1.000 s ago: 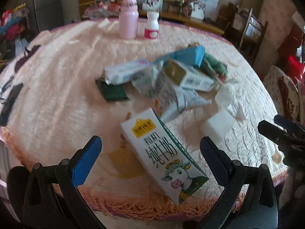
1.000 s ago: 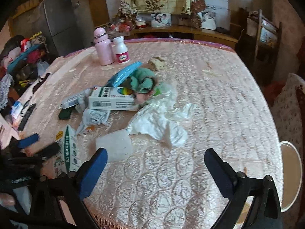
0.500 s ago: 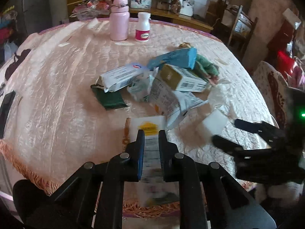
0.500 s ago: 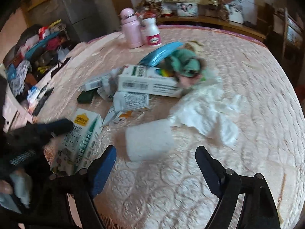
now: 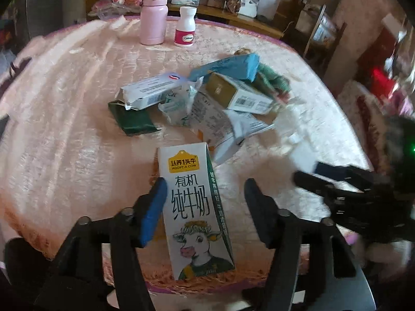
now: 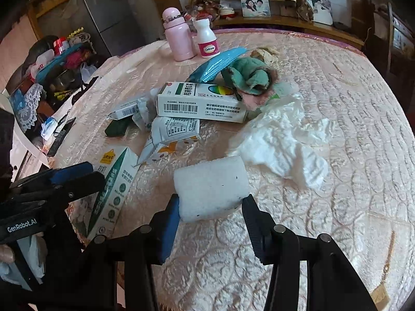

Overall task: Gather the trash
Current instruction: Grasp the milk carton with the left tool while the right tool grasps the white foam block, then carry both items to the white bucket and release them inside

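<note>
White milk carton is let go and the foam block taken as the table clear-up goes on.
Left gripper, pinched narrow moments ago, is opening around the carton, which lies ungripped at the table's 6 o'clock edge. Right gripper, wide a second ago, is closing, its pads on the block. Boxes and wrappers crowd 12 o'clock and crumpled tissue lies at 2.
</note>
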### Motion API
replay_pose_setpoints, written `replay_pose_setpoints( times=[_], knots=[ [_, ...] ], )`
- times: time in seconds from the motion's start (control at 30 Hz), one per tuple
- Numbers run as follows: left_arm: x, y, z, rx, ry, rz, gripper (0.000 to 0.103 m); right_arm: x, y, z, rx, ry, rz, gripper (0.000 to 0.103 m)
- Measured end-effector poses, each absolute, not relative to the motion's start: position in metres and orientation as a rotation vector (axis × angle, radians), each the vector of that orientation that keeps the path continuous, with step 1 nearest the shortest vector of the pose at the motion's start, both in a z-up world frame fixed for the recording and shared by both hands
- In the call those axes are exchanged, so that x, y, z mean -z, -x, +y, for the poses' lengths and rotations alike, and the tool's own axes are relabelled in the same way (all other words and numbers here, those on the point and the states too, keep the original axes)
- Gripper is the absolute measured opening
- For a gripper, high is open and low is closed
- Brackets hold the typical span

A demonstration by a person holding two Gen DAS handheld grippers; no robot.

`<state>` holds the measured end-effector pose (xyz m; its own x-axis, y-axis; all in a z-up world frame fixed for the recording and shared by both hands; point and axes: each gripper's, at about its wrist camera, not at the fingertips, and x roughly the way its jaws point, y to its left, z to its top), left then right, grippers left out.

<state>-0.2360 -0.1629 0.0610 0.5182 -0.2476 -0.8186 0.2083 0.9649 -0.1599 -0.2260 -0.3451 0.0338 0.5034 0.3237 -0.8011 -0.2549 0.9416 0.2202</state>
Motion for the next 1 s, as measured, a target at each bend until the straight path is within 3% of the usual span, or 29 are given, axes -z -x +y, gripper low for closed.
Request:
replay_pose_setpoints(
  times=[0.13,0.3,0.57,1.0],
  knots=[
    [-0.047,0.231,-0.176,0.235,-0.080,1.018,0.062,-0.036,0.237,-0.355,-0.346,-0.088,0.975,0.047],
    [-0.031,0.230,-0.161,0.243,0.008,1.071,0.057,-0.037,0.247,-0.363,-0.355,-0.103,0.973,0.046],
    [-0.084,0.250,-0.183,0.324,-0.021,0.938,0.056,-0.062,0.264,-0.387,-0.317,-0.119,0.911,0.046],
    [-0.124,0.245,-0.315,0.565,-0.148,0.860,0.055,-0.097,0.290,-0.494,-0.079,-0.167,0.838,0.046]
  ],
)
